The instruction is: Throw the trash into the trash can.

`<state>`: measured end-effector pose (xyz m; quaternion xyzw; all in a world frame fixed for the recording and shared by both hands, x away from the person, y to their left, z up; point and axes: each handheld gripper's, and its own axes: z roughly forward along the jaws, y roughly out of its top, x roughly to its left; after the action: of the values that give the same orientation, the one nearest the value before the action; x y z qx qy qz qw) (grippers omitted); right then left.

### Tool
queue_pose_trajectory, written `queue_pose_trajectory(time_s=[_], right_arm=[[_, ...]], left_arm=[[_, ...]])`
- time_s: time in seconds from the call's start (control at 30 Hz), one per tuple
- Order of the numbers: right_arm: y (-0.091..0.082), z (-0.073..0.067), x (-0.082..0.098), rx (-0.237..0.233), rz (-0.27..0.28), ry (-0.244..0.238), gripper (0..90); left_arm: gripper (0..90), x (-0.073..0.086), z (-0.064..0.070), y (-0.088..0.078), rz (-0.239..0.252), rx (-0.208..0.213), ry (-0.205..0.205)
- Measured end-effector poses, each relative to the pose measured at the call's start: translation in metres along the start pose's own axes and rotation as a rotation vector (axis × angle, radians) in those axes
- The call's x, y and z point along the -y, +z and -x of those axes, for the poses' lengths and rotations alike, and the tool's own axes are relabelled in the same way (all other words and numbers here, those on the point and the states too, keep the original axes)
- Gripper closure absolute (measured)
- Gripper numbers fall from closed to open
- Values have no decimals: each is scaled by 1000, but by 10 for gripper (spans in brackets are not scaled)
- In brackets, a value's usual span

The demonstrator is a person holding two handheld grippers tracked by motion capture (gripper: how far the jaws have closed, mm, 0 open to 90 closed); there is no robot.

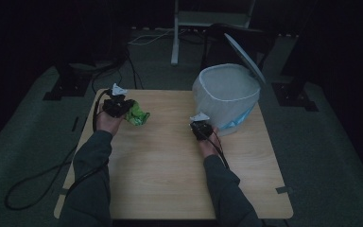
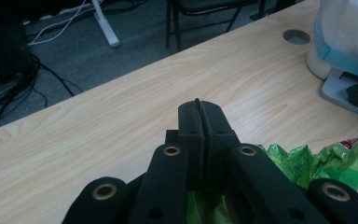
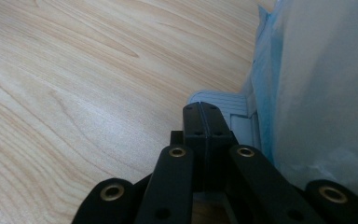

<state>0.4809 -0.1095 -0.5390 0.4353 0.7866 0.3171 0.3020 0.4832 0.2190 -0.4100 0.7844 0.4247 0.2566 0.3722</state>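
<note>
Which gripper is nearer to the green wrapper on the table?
The left. The left gripper sits right at the green wrapper, jaws shut on its edge. The right gripper is across the table, beside the white bin.

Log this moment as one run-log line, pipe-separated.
left gripper: shut on green wrapper, lifted off table | right gripper: shut, empty, on bin pedal | bin: lid up

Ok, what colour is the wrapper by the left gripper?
Bright green wrapper, with a little red, clearest in the left gripper view.
</note>
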Motion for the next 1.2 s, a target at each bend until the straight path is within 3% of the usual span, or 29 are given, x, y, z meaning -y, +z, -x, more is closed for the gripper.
queue_pose_trajectory(time_s=[1.2], right_arm=[[0,0,0,-1,1,3,900]], left_arm=[[885,-70,31,-1,50,33,93]])
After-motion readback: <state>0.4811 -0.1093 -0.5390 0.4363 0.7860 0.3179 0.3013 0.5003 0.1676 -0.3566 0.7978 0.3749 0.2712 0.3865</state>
